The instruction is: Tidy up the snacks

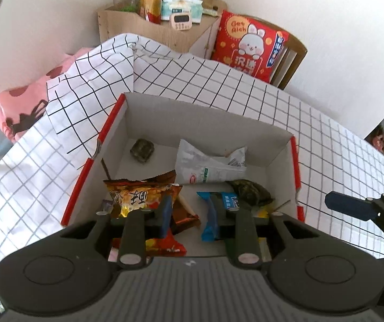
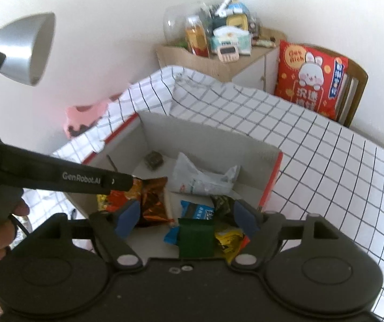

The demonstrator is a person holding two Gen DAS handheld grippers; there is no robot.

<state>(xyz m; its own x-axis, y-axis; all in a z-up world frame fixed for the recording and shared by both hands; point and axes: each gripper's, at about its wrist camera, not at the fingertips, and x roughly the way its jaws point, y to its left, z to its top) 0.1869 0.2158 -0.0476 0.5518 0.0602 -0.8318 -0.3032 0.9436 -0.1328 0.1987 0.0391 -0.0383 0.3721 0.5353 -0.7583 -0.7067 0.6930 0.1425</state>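
Observation:
A white cardboard box with red edges (image 1: 111, 123) (image 2: 278, 169) stands on the checked tablecloth (image 1: 326, 134). In it lie an orange snack bag (image 1: 143, 196) (image 2: 151, 201), a blue packet (image 1: 210, 222) (image 2: 194, 210), a white packet (image 1: 208, 165) (image 2: 205, 179), a dark green packet (image 1: 251, 190) and a small dark wrapped piece (image 1: 141, 150) (image 2: 153, 159). My left gripper (image 1: 192, 212) hovers open over the box's near end, nothing pressed between its pads. My right gripper (image 2: 186, 220) stands wide open; a green packet (image 2: 196, 238) sits between its jaws, clear of both pads, beside a yellow packet (image 2: 229, 238).
A wooden cabinet (image 1: 165, 32) at the back carries a bottle (image 1: 150, 2), a tissue box and a pink timer. A red rabbit cushion (image 1: 248, 43) leans on a chair. A silver lamp head (image 2: 25, 48) hangs at the left. A hand (image 2: 1, 233) holds the left gripper's handle.

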